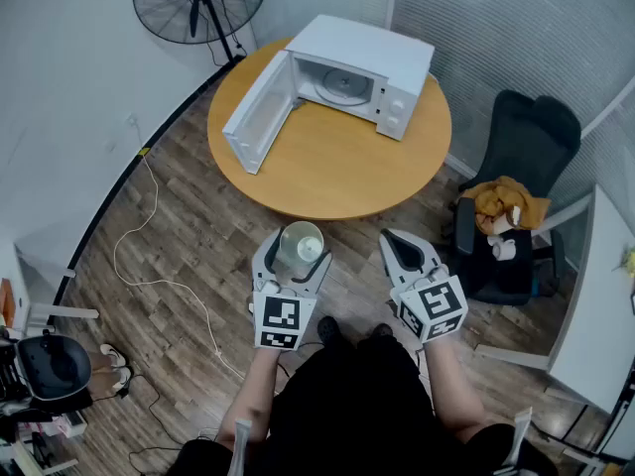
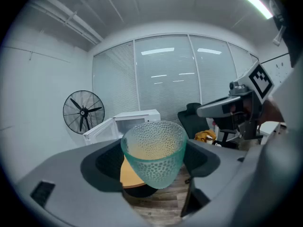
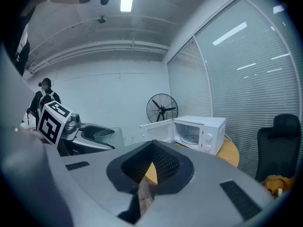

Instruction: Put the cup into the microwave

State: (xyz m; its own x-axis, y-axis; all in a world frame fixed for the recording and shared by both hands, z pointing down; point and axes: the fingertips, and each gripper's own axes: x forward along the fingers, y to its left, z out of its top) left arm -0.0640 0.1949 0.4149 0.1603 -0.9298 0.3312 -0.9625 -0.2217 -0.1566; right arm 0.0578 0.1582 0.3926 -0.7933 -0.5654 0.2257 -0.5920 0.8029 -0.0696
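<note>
A clear dimpled glass cup (image 1: 300,244) sits upright between the jaws of my left gripper (image 1: 293,258), which is shut on it. In the left gripper view the cup (image 2: 154,151) fills the middle between the grey jaws. My right gripper (image 1: 405,250) hangs beside it to the right, jaws together and holding nothing. Both are over the wooden floor, short of the round table (image 1: 327,172). On the table's far side stands the white microwave (image 1: 362,75), its door (image 1: 260,112) swung wide open to the left and its turntable showing. The microwave (image 3: 199,132) also shows ahead in the right gripper view.
A standing fan (image 1: 198,3) is behind the table at the left. A black office chair (image 1: 521,157) with a brown soft toy (image 1: 506,204) stands to the right, beside a white desk (image 1: 605,315). A white cable (image 1: 139,256) trails over the floor at left.
</note>
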